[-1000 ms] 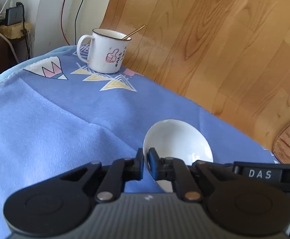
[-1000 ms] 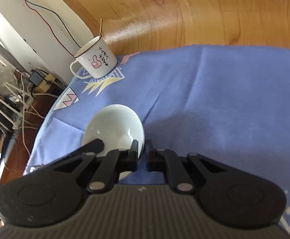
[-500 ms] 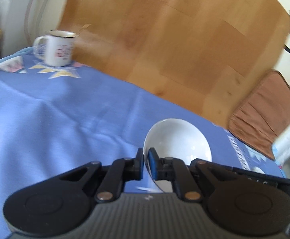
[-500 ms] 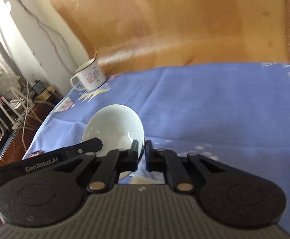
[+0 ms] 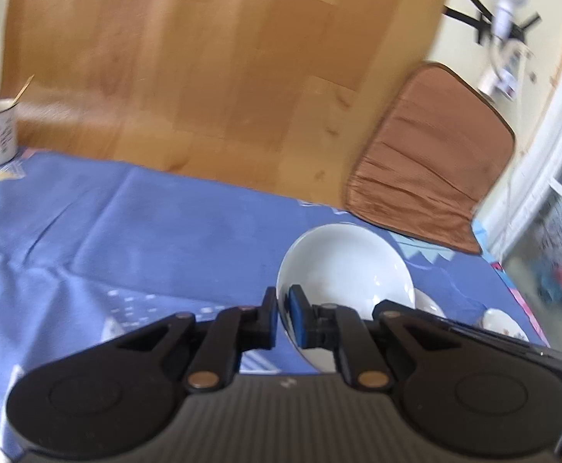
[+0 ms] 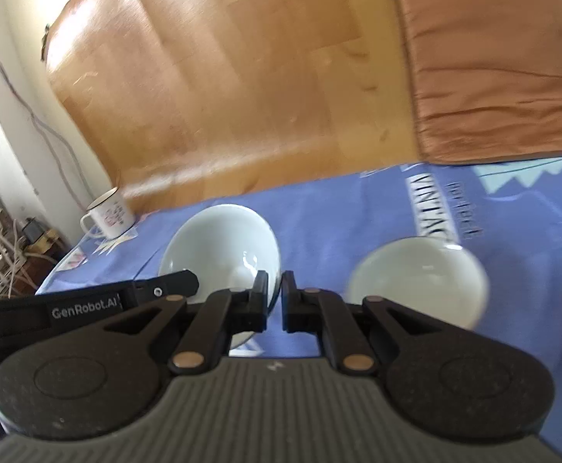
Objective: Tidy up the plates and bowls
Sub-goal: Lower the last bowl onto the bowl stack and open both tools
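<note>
We judge the task partly done: on the blue-clothed counter (image 6: 358,208) a second bowl (image 6: 420,274) stands nearby, not yet stacked. We carry the white bowl (image 5: 342,270) above the counter, tilted, glossy and empty. Both left gripper (image 5: 283,314) and right gripper (image 6: 275,297) jaws clamp its rim.

Mug (image 6: 108,213) at far left on cloth (image 6: 342,212); held bowl (image 6: 223,243) before it; second bowl (image 6: 420,277) at right; cushion (image 6: 489,61) behind.
</note>
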`<action>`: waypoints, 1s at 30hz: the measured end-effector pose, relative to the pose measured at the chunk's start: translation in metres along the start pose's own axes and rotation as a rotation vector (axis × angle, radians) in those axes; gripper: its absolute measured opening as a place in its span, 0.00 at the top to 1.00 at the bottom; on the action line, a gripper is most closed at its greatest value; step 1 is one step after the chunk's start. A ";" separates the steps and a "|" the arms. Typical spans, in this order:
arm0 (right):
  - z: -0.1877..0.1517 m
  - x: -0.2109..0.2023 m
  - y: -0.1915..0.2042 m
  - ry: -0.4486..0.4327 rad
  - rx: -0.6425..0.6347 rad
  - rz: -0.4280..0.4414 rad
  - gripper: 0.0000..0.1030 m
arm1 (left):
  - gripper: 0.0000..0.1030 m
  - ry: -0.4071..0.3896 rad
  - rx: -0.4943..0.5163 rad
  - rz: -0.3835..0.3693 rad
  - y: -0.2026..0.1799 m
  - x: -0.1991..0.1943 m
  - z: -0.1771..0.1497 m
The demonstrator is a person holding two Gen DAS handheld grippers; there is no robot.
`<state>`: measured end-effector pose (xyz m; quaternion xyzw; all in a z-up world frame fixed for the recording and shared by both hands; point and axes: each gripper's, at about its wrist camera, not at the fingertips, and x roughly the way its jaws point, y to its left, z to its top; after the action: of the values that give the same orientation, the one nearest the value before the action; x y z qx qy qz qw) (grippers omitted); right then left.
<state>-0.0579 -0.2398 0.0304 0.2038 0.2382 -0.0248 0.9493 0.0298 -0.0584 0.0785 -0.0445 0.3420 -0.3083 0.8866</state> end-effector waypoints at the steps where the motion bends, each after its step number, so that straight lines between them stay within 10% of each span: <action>1: -0.001 -0.004 -0.005 -0.009 0.005 -0.009 0.91 | 0.92 0.005 0.014 -0.005 -0.009 0.003 0.000; 30: -0.011 -0.045 -0.085 -0.146 0.106 -0.194 0.83 | 0.83 0.076 0.104 -0.003 -0.068 0.056 -0.006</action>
<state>-0.1148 -0.3153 0.0107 0.2273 0.1855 -0.1437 0.9451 0.0233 -0.1443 0.0618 0.0129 0.3589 -0.3284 0.8736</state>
